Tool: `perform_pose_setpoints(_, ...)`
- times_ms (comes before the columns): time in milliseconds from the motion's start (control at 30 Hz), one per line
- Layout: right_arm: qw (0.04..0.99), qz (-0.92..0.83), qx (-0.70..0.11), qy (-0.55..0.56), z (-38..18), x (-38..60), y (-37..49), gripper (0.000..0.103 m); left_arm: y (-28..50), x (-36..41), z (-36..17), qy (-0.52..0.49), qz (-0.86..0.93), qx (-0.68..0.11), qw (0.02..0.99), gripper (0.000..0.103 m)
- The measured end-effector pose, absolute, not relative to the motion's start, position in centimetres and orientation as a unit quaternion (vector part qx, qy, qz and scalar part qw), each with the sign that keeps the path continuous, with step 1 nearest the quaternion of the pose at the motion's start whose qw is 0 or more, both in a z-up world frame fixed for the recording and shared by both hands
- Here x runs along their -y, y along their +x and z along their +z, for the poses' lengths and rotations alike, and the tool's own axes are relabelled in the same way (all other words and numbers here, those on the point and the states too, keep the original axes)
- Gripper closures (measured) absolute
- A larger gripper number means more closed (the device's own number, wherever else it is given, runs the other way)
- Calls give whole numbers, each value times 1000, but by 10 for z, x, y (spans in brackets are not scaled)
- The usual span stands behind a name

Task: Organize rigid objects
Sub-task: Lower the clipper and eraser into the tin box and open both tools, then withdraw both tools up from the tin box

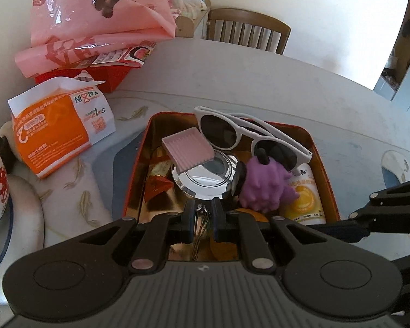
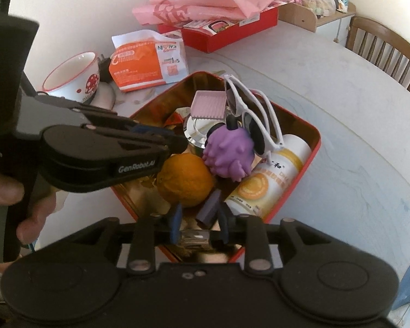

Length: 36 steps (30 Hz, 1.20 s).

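Red tin (image 2: pixel 313 142), frame centre: white sunglasses (image 2: pixel 262 120), purple spiky toy (image 2: pixel 228 153), orange (image 2: pixel 186 180), bottle (image 2: pixel 270 180) and pink ridged pad (image 2: pixel 207 104) already stowed. Left gripper (image 1: pixel 202 220): jaws nearly together, contents not discernible. Right gripper (image 2: pixel 198 225): parted around a dark block (image 2: pixel 209 209). The orange is seen whole in the right view only.

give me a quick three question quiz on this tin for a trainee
1. True or false: the white sunglasses rest in the red tin.
2. What sits right beside the orange? A purple spiky toy; B spoon; C book.
3. Which gripper has the dark purple block between its open fingers?
Key: 1 true; 2 A; 3 the right gripper.
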State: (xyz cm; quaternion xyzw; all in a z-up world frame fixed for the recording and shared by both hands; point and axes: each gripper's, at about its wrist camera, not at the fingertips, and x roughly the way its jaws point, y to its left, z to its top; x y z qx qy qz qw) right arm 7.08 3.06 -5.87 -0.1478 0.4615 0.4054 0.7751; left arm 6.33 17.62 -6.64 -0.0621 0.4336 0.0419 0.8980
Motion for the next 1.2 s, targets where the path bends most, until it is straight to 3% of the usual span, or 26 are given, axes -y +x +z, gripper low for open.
perform_pose_setpoints(200, 782, 407, -456, -125, -50, -20, 69, 67, 59, -177, -65, -66, 54, -439, 894, 91)
perform_pose_setpoints(400, 790, 411, -441, -114, -41, -8, 66, 62, 50, -177, -59, -75, 72, -440, 892, 78)
perform_pose_setpoints(500, 794, 414, -433, -105, -37, 0, 63, 58, 43, -175, -55, -81, 75, -435, 894, 67)
perform_pose_setpoints(567, 798, 415, -427, -99, -33, 6, 62, 54, 38, -172, -51, -82, 80, -430, 896, 45)
perform_pose_setpoints(633, 800, 419, -420, -92, -30, 12, 60, 49, 32, -167, -46, -81, 84, -420, 900, 39)
perform_pose_setpoints(833, 809, 425, -399, -78, -20, 30, 55, 36, 21, -153, -34, -77, 92, -412, 903, 38)
perform_pose_setpoints(1200, 829, 428, -359, -41, -1, 66, 46, 9, -3, -133, -17, -88, 106, -392, 910, 21)
